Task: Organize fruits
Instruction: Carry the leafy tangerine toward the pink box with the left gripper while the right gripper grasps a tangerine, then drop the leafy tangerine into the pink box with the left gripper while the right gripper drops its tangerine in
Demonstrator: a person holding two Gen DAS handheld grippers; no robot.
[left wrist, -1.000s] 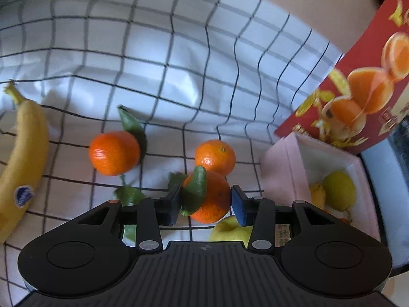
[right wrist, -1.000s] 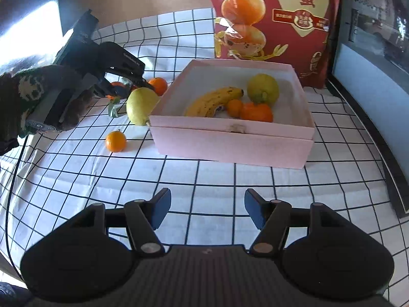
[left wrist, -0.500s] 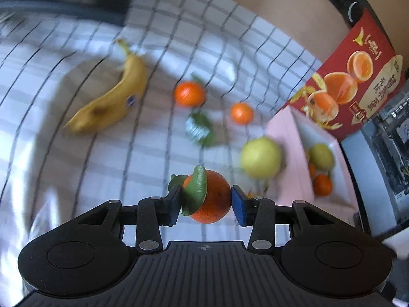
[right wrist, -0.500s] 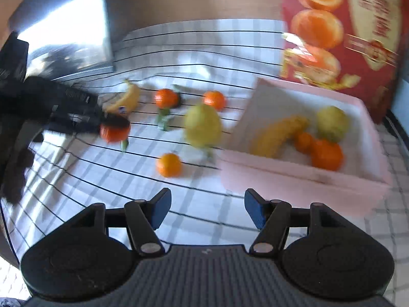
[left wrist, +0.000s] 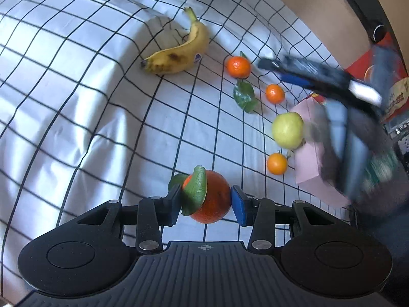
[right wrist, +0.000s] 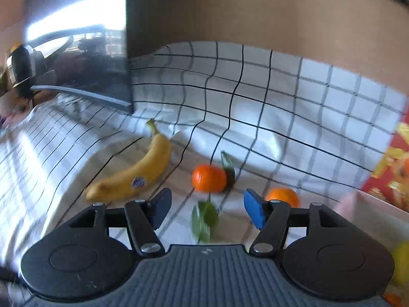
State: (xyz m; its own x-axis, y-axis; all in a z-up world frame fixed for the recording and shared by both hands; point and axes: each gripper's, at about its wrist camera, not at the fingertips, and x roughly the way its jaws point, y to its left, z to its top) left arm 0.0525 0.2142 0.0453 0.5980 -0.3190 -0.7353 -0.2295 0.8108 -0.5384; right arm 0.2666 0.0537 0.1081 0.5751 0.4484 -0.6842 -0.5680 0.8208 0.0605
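My left gripper (left wrist: 205, 200) is shut on a leafy orange (left wrist: 213, 202) and holds it above the checked cloth. Beyond it lie a banana (left wrist: 179, 56), an orange with a leaf (left wrist: 238, 67), two small oranges (left wrist: 275, 94) (left wrist: 277, 163) and a yellow-green fruit (left wrist: 287, 130) beside the pink box (left wrist: 310, 166). My right gripper (left wrist: 301, 75) shows blurred over that box. In the right wrist view the right gripper (right wrist: 207, 209) stands open and empty above a loose leaf (right wrist: 204, 221), with the banana (right wrist: 135, 174), the leafed orange (right wrist: 209, 178) and a small orange (right wrist: 282, 197) just ahead.
A red snack bag (right wrist: 391, 171) stands behind the pink box (right wrist: 370, 212) at the right. A dark monitor (right wrist: 76, 58) rises at the back left of the wrinkled cloth (right wrist: 281, 107). A second leaf (left wrist: 245, 96) lies among the oranges.
The left gripper has lifted the leafy orange and pulled back from the fruit pile. The right gripper has swung left from the pink box to hover over the loose oranges and banana.
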